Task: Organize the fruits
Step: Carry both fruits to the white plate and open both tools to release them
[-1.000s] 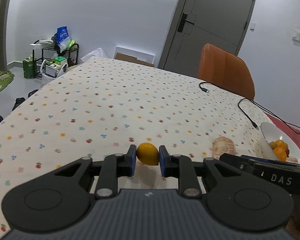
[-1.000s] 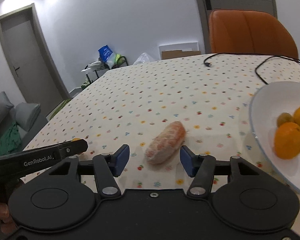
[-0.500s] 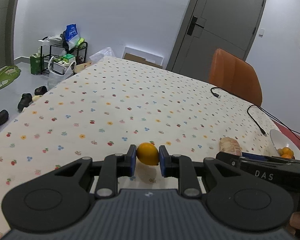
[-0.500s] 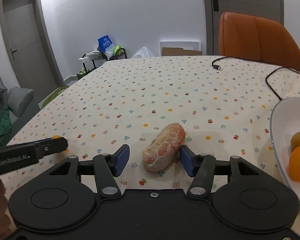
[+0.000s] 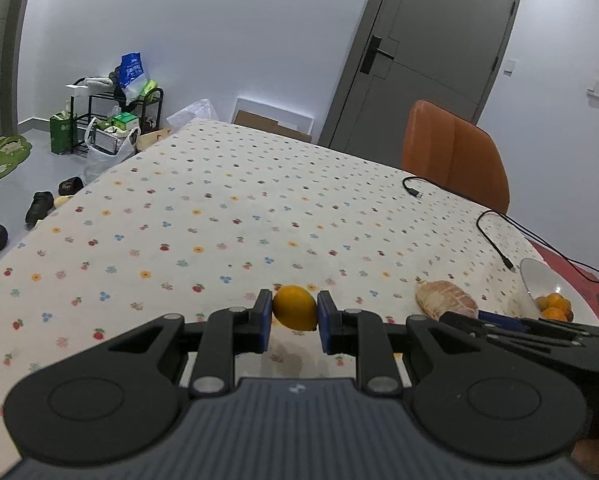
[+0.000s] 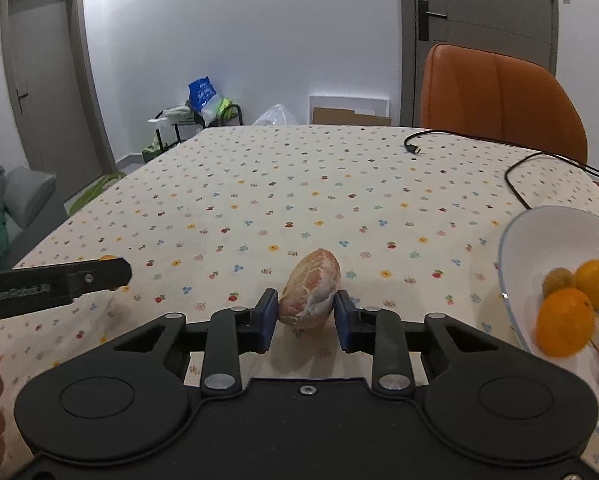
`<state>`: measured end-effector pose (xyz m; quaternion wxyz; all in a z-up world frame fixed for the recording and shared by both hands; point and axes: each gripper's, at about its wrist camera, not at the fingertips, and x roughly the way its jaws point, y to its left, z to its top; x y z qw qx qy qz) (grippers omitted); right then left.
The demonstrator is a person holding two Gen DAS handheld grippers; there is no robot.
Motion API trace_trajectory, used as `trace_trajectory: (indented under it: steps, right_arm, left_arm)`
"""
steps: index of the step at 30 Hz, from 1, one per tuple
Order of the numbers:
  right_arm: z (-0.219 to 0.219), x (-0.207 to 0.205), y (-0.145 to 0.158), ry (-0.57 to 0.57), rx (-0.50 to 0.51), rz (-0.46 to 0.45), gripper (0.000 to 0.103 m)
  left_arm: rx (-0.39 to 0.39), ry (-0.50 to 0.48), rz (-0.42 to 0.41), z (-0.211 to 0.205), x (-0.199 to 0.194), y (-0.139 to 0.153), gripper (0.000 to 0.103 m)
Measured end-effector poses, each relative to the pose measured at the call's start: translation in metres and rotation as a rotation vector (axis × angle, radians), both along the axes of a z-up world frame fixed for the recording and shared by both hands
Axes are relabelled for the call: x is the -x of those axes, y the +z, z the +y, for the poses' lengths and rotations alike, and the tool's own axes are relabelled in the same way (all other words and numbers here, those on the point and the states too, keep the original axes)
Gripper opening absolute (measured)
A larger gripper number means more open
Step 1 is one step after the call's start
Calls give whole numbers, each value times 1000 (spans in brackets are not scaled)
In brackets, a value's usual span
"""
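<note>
1. Two tools were in play. Your left tool [image 5: 295, 316] was clenched on a small yellow-orange citrus [image 5: 295, 307], held just above the bench [image 5: 219, 208], its shadow showing on the cloth below.
2. Your right tool [image 6: 305, 314] sat astride the netted fruit [image 6: 310, 288], pads v. close on both sides. I couldn't tell whether they were actually gripping it or only flanking it; the fruit looked to be resting on the bench.
3. The white bowl [image 6: 539, 224] stood to the right, near the bench edge, w/ fruit already inside.
4. Risks, as I judged them:
   - The citrus was round and smooth, pinched at its widest pt; a tilt or jolt on the way over could've squirted it out.
   - The netted fruit lay lengthwise along the fingers, so a squeeze near its close end might have let it pivot or slide fwd.
   - Both tools were close together, both prob. bound for the same bowl, so they could've clashed.
   - A black cable [image 6: 515, 184] lay just behind the bowl and could've snagged.
5. Count: 2 tools, 1 held citrus, 1 netted fruit, 1 bowl, at least 3 fruits in it (2 orange, 1 greenish-brown; the rest blurred), 2 cable ends, 1 orange chair [image 6: 495, 96].
</note>
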<state>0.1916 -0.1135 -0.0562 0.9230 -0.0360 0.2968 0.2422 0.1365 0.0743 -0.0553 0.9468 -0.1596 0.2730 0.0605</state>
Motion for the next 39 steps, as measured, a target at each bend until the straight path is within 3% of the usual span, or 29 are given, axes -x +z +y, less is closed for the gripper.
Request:
trace_trajectory:
  steps: [15,16,17,39]
  right_arm:
    - [-53,24,21,-51,-88,-66,22]
    - [-57,25,22,-55,-92,-72,21]
    - [-60,26,22,-58,-94,-74,8]
    - [-123,46,41,-130,-201,-141,8]
  left_arm:
    - [-29,-93,-31,-48,-3,13,22]
    - [-32,-98,-33,-51,-3,14,22]
    - [-34,-103,-35,-53,-3,15,22]
    - [-81,-184,-77,-99,-7,35,22]
